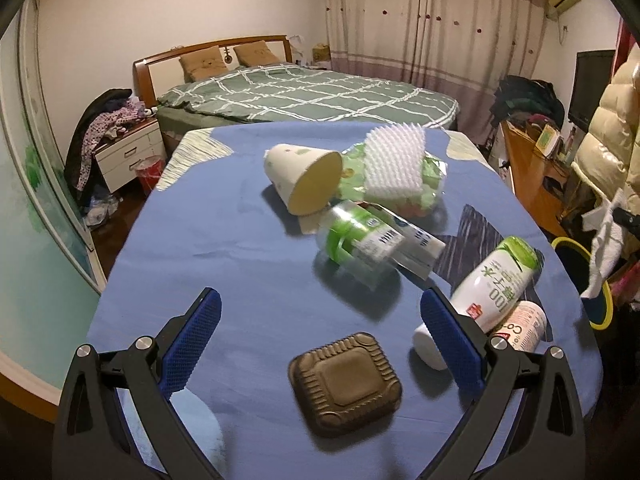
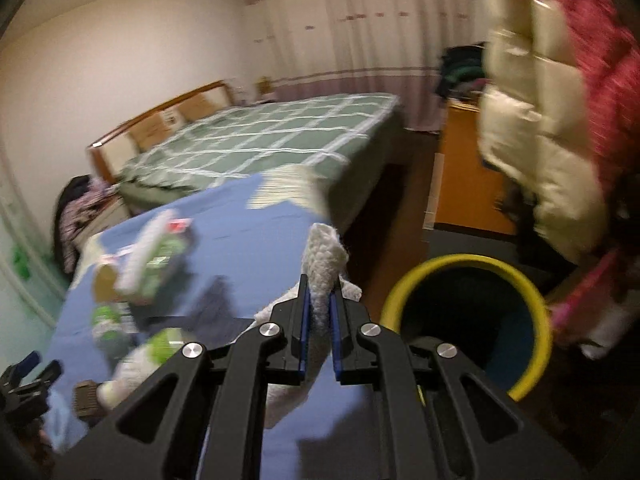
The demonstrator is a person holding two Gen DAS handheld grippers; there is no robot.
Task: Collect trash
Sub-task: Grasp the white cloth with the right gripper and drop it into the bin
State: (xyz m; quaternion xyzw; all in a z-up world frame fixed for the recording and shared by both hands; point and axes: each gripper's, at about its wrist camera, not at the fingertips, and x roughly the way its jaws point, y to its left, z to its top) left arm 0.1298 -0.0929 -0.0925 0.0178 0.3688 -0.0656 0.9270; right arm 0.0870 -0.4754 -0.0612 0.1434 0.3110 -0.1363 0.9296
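While the right gripper (image 2: 319,300) pinches a white tissue (image 2: 325,258) tight between its blue pads, step in hand looks like carrying it to the bin (image 2: 404,288), which sits on the floor just off the table edge, yellow rim, dark inside; view is motion-blurred so the carry seems mid-swing. To do it well: get the wad fully over the bin mouth before letting go, since its tail hangs loose below the jaws and could catch the rim or drop onto the blue cloth (image 2: 248,216); release low, centred. Left gripper (image 1: 320,320) is spread wide and empty over the table, nearest item the brown tray (image 1: 346,384) lying flat between its fingers, likely next pick, thin so needs an edge grip. Just beyond on the right, white bottle (image 1: 484,284) lies on its side against a can (image 1: 524,324). Further in, clear bottle (image 1: 356,240) on its side, then paper cup (image 1: 304,178) tipped over, white spiky pad (image 1: 396,160) on green wrappers (image 1: 430,174). Bed (image 1: 304,92) far behind, not relevant
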